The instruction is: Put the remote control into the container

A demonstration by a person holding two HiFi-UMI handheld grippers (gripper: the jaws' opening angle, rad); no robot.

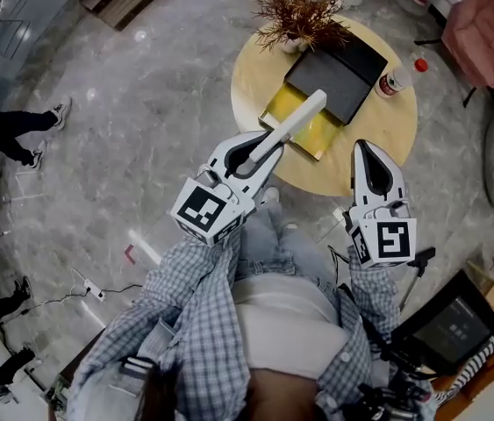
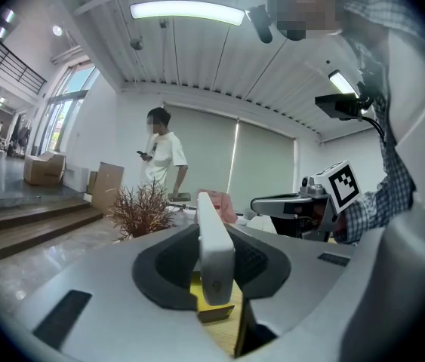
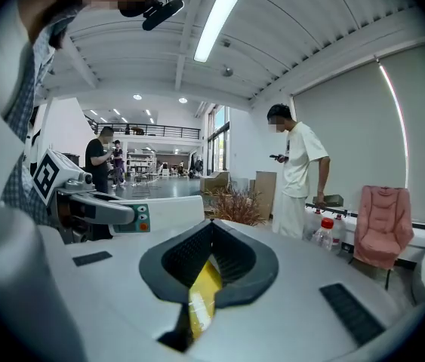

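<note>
The left gripper (image 1: 268,143), mid-frame, pinches the white remote control (image 1: 304,115) by its end; it could pivot and miss the yellow container (image 1: 317,137). The right gripper (image 1: 371,152) is pressed together, empty.

The right hand-held gripper (image 3: 212,226) has its jaws together at the tips, with a yellow surface (image 3: 203,296) showing through the slit at 6 o'clock. At 9 o'clock the left hand-held gripper (image 3: 118,211) holds a white remote control (image 3: 170,213). At 2 o'clock a person (image 3: 300,176) is standing.
</note>
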